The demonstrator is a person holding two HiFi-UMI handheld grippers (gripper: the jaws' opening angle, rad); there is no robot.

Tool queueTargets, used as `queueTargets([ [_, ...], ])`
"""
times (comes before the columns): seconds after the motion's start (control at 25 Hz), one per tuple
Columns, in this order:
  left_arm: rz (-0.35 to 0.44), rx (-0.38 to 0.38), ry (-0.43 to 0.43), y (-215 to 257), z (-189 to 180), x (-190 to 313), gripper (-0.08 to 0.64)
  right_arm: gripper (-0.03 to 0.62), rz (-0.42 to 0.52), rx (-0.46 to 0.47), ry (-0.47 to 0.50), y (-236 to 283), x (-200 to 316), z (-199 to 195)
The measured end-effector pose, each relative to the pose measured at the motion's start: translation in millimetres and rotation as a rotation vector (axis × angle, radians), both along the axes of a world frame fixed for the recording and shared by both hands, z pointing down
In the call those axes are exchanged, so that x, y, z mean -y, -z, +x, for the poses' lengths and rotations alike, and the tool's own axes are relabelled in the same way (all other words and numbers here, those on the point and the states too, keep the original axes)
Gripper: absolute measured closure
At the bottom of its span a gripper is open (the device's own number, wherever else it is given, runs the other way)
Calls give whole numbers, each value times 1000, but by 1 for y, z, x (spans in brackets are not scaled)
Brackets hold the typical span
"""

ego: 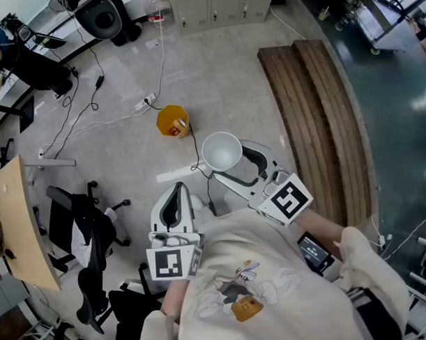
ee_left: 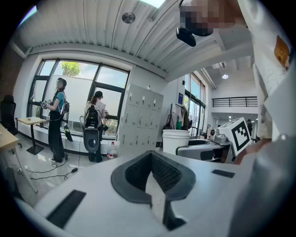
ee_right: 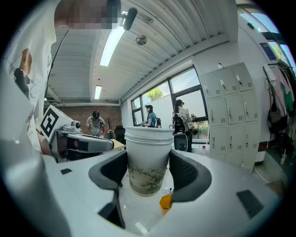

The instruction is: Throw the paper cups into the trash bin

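Paper cups (ee_right: 148,155), nested and empty, sit clamped in the right claw (ee_right: 148,170).

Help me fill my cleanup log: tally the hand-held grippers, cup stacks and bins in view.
Hand-held grippers: 2 (left hand-held gripper, right hand-held gripper)
Paper cup stack: 1
Yellow bin: 1
Total: 4

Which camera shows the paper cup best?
The right gripper view: the paper cup fills the middle, upright between the jaws, leaf print visible. The head view shows only its open mouth; the left gripper view, its side, small.
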State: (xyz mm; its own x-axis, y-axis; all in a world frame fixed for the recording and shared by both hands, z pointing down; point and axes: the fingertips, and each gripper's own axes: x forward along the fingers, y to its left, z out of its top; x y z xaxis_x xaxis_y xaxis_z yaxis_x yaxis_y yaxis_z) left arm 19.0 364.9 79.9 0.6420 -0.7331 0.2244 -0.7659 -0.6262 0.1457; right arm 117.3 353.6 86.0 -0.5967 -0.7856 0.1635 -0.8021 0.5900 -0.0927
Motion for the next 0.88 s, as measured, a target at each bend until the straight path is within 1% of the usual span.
queueTargets([
  [0.32,10,4,16,6,33,-3,555,302,-15,20,33,0,-3,19],
  [0.48,22,3,40,6,42,-2,555,301,15,50,76,4,-2,26],
  [0.72,23,4,95,6,42,6,554,301,14,70,100,1,12,28],
  [0.88,18,-14,124,3,29,33,555,301,11,73,113,2,43,15],
])
